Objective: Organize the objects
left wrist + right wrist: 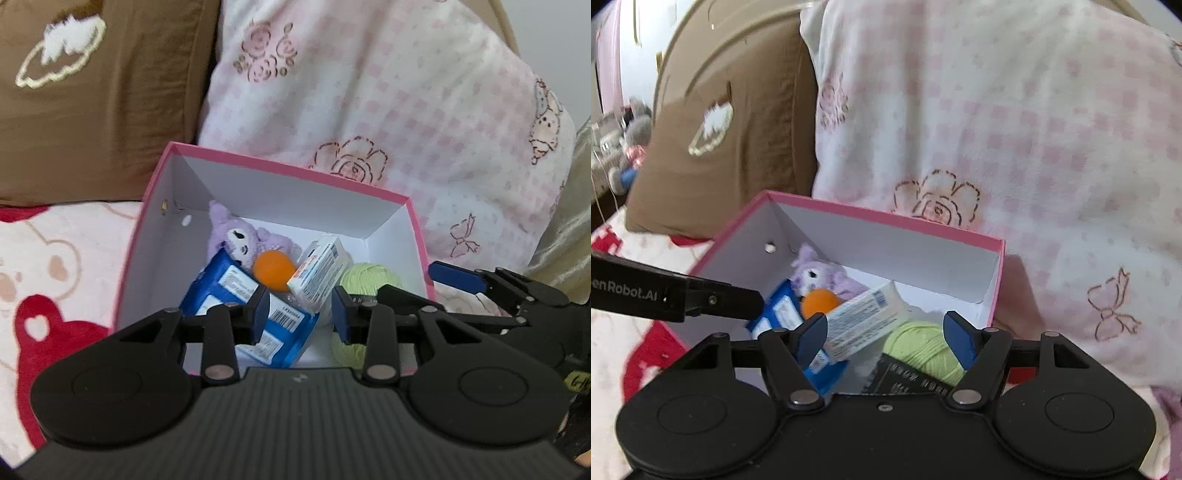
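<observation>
An open cardboard box, pink outside and along the rim and plain matte white inside, sits on a soft fleece blanket printed with red and cream bears. Behind it leans a brown cushion of smooth, slightly creased fabric with a fluffy white cloud stitched on, and beside that a plump quilt in white and pale pink check with outlined roses and bows. One box wall has a small round hole. Inside lie a fuzzy lilac plush toy against the far left corner, a smooth orange ball touching it, and a small white rectangular carton with printed text, tilted on edge against the ball. Glossy blue packets with white barcode labels are stacked along the left and near side. A round ball of pale green yarn with a black paper band rests in the near right corner. The left gripper, black with blue pads, hovers over the near edge of the box, its jaws a little apart and holding nothing. The right gripper hangs over the same edge nearer the yarn, jaws standing wider and likewise empty, pads touching nothing.
</observation>
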### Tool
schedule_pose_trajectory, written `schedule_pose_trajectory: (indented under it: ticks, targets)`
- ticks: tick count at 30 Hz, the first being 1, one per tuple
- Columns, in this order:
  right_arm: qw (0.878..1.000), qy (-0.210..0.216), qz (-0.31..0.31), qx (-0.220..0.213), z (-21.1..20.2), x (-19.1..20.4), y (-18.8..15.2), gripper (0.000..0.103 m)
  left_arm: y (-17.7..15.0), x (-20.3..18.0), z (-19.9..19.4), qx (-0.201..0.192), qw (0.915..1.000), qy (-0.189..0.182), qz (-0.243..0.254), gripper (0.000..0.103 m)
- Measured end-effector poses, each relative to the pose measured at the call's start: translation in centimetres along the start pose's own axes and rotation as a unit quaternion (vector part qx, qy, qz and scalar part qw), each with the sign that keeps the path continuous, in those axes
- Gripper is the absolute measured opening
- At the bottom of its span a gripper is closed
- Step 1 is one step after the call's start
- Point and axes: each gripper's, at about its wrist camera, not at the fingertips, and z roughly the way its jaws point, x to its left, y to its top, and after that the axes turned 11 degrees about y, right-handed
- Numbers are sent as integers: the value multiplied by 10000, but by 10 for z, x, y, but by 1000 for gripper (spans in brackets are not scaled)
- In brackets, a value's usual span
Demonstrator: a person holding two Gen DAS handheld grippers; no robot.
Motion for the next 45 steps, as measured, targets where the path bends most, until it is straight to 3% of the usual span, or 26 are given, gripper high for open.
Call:
schedule_pose_trajectory:
  ticks: [5, 9, 17, 34, 45]
  targets:
    - [9994, -106, 334, 63, -27, 10, -4, 74, -11, 3, -30, -32, 9997, 125, 205, 36]
    - [9976, 268, 634, -120, -49, 19, -13, 74, -21, 6, -54, -92, 9989, 284, 359, 37]
    - [9980, 159, 506, -349, -96, 60, -19, 76, -44, 14, -94, -53, 9981, 438, 430, 40]
    - [9973, -228, 677, -184, -150, 107, -56, 80, -89, 32, -163, -51, 9960, 594, 672, 42]
    - [9972, -548, 504, 37, -161, 135, -83, 93, -118, 31, -176, -8, 9948, 673, 765, 59]
